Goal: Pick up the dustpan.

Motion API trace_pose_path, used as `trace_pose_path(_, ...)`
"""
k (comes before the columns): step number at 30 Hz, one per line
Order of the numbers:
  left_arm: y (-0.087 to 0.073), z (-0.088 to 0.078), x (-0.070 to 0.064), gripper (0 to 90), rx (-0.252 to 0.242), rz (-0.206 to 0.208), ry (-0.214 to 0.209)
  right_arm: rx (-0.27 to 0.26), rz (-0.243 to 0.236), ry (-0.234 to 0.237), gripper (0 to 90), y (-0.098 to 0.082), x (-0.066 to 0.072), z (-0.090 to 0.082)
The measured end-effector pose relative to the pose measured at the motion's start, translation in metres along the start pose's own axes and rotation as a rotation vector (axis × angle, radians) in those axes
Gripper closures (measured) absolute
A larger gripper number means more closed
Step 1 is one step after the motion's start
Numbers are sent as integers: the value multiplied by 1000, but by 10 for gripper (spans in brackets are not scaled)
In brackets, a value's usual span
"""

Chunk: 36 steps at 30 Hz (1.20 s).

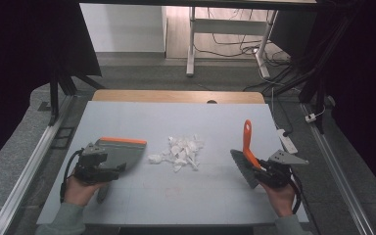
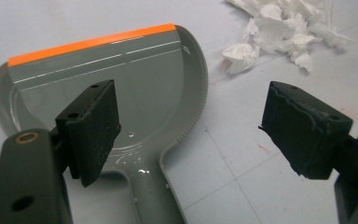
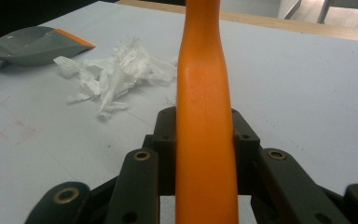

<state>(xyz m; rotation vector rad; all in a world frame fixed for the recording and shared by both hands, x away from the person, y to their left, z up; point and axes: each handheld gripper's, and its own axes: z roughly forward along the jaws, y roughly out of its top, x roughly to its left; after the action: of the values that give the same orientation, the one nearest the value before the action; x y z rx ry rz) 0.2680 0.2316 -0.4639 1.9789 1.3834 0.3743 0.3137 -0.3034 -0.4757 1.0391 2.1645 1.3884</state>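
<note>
A grey dustpan with an orange front lip lies flat at the table's left; its pan and handle show in the left gripper view. My left gripper hovers over the handle, jaws wide open, holding nothing. A pile of torn white paper scraps sits in the table's middle, just right of the dustpan. My right gripper is shut on the orange handle of a hand brush, whose grey bristles point down-left toward the table.
The light grey table top has a wooden strip along its far edge. A white power strip lies off the right edge. Desk legs and cables stand on the floor beyond.
</note>
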Motion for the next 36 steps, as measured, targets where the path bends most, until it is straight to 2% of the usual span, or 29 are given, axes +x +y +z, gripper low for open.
trace_pose_path(2, 5, -3, 0, 198, 35, 6, 14, -4, 4, 7, 701, 0, -1, 0)
trace_pose_path(6, 9, -10, -1, 194, 51, -10, 48, -10, 7, 21, 701, 0, -2, 0)
trace_pose_path(7, 8, -14, 0, 193, 58, -47, 49, -13, 11, 22, 701, 1, -2, 0)
trace_pose_path(8, 8, -14, 0, 189, 58, -47, 49, -16, 14, 24, 701, 1, -2, 0)
trace_pose_path(10, 1, -15, 4, 181, 74, -87, 48, -23, 19, 25, 701, 1, -2, 0)
trace_pose_path(11, 1, -15, 4, 179, 74, -87, 48, -24, 18, 23, 701, 1, -2, -1)
trace_pose_path(12, -6, -14, 9, 182, 91, -112, 65, -24, 15, 21, 701, 2, -1, -1)
trace_pose_path(14, -8, -13, 11, 182, 100, -124, 71, -27, 15, 21, 701, 2, -1, -1)
trace_pose_path(16, -16, -9, 16, 178, 129, -152, 80, -28, 16, 21, 701, 2, -1, -1)
trace_pose_path(18, -19, -5, 17, 170, 145, -155, 80, -22, 10, 17, 701, 2, -1, -1)
trace_pose_path(20, -21, 2, 18, 155, 177, -173, 68, -20, 12, 15, 701, 2, -1, -1)
trace_pose_path(21, -21, 2, 18, 154, 177, -173, 68, -24, 14, 17, 700, 2, -1, 0)
trace_pose_path(22, -22, 7, 18, 147, 201, -199, 63, -23, 13, 17, 701, 2, -1, 0)
trace_pose_path(24, -24, 12, 17, 143, 211, -209, 58, -20, 11, 17, 701, 2, 0, 0)
trace_pose_path(29, -27, 20, 15, 123, 242, -207, 50, -18, 10, 20, 701, 1, 0, 1)
trace_pose_path(36, -33, 32, 21, 138, 265, -224, 54, -16, 8, 17, 701, 1, 1, 2)
